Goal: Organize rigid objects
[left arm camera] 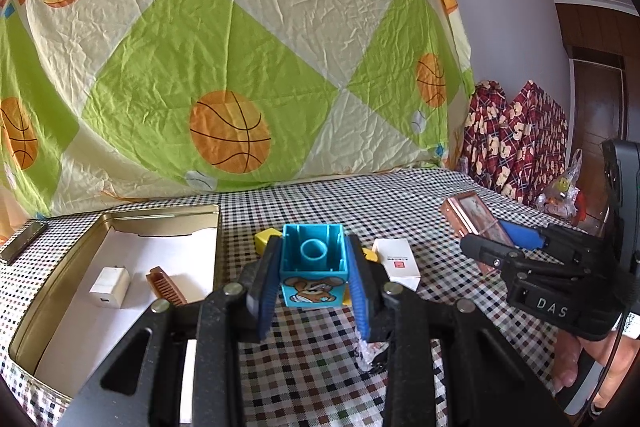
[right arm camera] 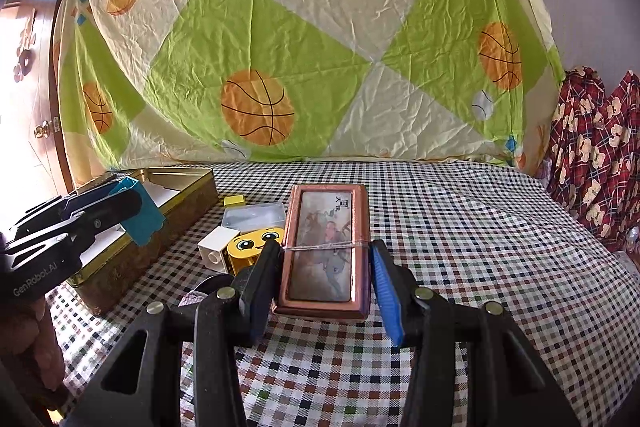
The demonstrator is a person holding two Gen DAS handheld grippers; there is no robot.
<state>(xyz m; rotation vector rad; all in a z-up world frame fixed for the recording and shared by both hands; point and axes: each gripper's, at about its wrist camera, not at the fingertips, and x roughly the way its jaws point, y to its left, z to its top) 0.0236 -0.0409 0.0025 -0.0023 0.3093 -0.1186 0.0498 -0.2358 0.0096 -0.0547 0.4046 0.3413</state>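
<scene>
Blue toy block [left arm camera: 313, 264], hollow side up, was clamped between the pads of the left gripper [left arm camera: 314, 281] and carried clear of the checked cloth [left arm camera: 320, 367], presumably bound for the open tin [left arm camera: 120, 227] at its left. The tin's floor had room beside the white charger [left arm camera: 109, 287] and comb [left arm camera: 165, 285].

From the right wrist, the right gripper [right arm camera: 326, 283] was closed on a copper-framed box [right arm camera: 326, 247], held level. Bare cloth lay to its right; small toys [right arm camera: 252, 247] crowded its left edge.

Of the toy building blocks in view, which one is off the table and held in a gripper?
The blue block with the cartoon animal on its side, clamped in the left gripper. The white block and yellow block lie loose on the checked cloth.
</scene>
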